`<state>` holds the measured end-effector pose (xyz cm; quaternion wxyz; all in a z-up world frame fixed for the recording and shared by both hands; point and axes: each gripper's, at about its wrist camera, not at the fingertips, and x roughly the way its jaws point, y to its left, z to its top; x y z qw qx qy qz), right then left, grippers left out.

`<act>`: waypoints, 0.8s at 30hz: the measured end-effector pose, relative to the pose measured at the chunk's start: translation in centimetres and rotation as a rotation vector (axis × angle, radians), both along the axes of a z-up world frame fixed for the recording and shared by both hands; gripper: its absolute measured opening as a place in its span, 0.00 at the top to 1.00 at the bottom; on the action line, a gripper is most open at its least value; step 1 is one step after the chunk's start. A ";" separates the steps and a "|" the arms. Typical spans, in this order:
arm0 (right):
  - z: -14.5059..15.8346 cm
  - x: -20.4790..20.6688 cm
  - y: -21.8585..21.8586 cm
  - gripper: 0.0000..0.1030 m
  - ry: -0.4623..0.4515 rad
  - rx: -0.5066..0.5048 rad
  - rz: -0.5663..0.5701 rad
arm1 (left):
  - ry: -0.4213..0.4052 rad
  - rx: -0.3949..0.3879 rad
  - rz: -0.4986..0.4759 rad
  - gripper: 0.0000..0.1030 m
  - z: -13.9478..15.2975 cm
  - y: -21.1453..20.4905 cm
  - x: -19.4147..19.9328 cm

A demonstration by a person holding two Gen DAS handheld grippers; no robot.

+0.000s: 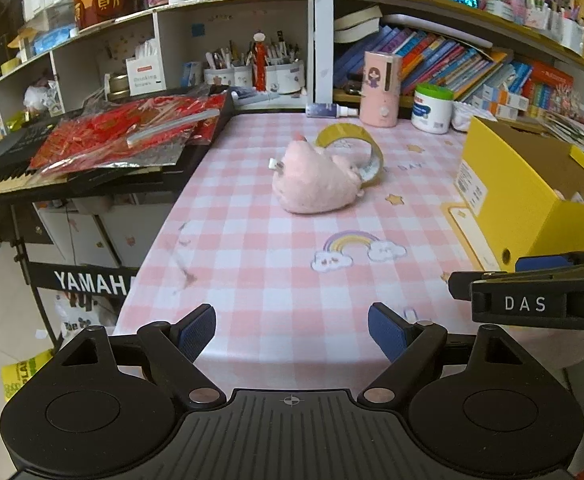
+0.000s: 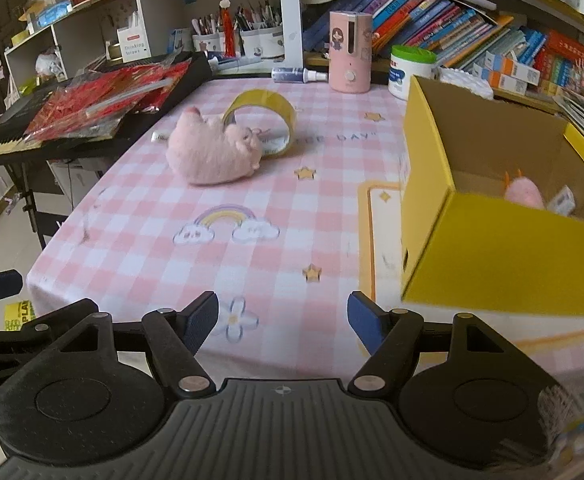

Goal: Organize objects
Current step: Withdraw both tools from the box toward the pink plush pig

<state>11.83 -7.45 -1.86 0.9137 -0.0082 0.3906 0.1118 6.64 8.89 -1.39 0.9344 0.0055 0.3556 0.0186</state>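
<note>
On the pink checked tablecloth: one pink plush touching one tape roll; one yellow box, contents half-hidden; my two grippers, left gripper and right gripper, spread wide, empty.

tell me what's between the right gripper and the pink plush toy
Only bare pink checked tablecloth with a printed rainbow lies between the open right gripper and the pink plush toy, in the right wrist view.

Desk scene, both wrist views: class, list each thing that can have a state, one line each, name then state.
left gripper: open, empty.
right gripper: open, empty.
yellow box: open-topped, a pink fluffy thing inside.
plush toy: lying on its side on the tablecloth.
tape roll: standing on edge, behind the plush toy and touching it.
spray bottle: lying flat.
</note>
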 end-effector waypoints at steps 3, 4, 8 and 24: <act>0.3 1.7 0.1 0.32 -0.008 0.004 0.011 | -0.002 0.001 0.014 0.17 0.2 -0.1 1.4; 0.4 2.3 0.1 0.32 -0.012 0.005 0.016 | -0.003 0.002 0.019 0.17 0.2 -0.1 1.9; 0.8 4.5 0.2 0.32 -0.027 0.010 0.040 | -0.005 0.007 0.037 0.17 0.5 -0.3 3.7; 1.4 15.0 0.6 0.33 -0.061 0.024 0.108 | -0.007 0.012 0.090 0.09 0.4 -0.8 11.9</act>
